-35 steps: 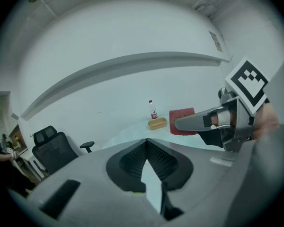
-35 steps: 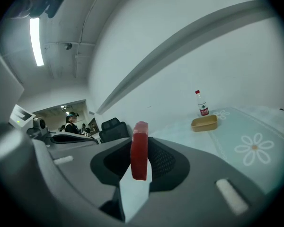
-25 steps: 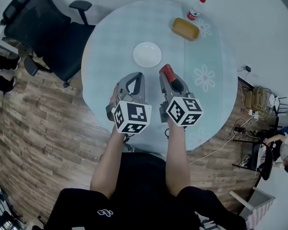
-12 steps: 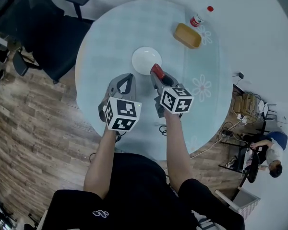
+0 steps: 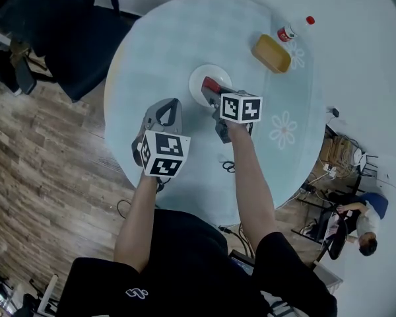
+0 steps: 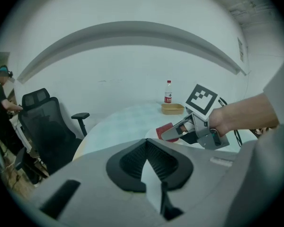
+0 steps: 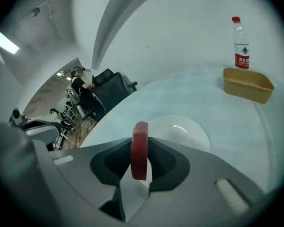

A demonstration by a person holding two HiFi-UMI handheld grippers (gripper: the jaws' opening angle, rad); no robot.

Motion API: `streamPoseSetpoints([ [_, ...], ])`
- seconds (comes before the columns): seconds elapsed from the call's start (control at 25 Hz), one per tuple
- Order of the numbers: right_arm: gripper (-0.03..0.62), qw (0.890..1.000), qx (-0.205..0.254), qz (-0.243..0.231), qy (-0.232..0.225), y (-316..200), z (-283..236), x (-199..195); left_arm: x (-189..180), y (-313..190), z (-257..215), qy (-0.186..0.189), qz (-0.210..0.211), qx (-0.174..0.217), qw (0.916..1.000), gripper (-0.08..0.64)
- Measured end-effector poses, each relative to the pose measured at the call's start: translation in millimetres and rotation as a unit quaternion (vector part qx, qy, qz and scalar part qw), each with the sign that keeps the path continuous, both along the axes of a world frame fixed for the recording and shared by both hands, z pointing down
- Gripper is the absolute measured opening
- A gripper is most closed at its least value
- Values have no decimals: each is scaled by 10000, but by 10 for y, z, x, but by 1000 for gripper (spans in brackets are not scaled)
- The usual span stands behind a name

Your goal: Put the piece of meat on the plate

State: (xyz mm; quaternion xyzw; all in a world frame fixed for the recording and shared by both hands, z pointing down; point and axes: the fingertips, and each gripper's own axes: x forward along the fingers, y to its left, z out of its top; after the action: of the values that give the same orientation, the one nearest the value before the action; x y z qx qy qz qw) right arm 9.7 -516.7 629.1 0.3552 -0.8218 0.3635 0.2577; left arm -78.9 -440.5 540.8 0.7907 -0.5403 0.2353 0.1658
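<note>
A red slab of meat (image 7: 139,150) stands on edge between the pads of my right gripper (image 7: 140,143), which is shut on it. In the head view the meat (image 5: 211,85) hangs over the near right part of the white plate (image 5: 198,83), at the tip of the right gripper (image 5: 214,91). The plate (image 7: 184,131) lies just beyond the jaws, with nothing on it. My left gripper (image 5: 173,102) hovers left of the plate, its jaws shut on nothing. From the left gripper (image 6: 146,142) I see the meat (image 6: 165,130) in the right gripper (image 6: 177,131).
The round pale blue table (image 5: 158,45) carries a yellow tub (image 5: 272,53) and a plastic bottle (image 5: 294,29) at its far right. A black office chair (image 5: 53,18) stands at the table's left. Cables and a seated person (image 5: 363,223) are off to the right.
Both grippers have moved away from my body toward the plate. The right one, still holding the meat, has dropped and reached over the plate's near edge.
</note>
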Motion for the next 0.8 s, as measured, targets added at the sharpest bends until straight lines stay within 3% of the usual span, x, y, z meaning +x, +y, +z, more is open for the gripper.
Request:
streamPoseSetpoints([
  [0.24, 103, 9983, -494, 54, -306, -93, 182, -49, -31, -35, 52, -1, -64, -50, 10000, 3],
  [0.4, 132, 9964, -576, 488, -379, -171, 263, 82, -50, -9, 41, -21, -125, -49, 9999, 3],
  [0.6, 219, 9972, -146, 607, 401, -166, 304, 305, -65, 49, -63, -22, -151, 36, 9999, 3],
  [0.8, 235, 9946, 268, 941, 349, -111, 117, 425, -114, 151, -222, -30, -211, 174, 9996, 3],
])
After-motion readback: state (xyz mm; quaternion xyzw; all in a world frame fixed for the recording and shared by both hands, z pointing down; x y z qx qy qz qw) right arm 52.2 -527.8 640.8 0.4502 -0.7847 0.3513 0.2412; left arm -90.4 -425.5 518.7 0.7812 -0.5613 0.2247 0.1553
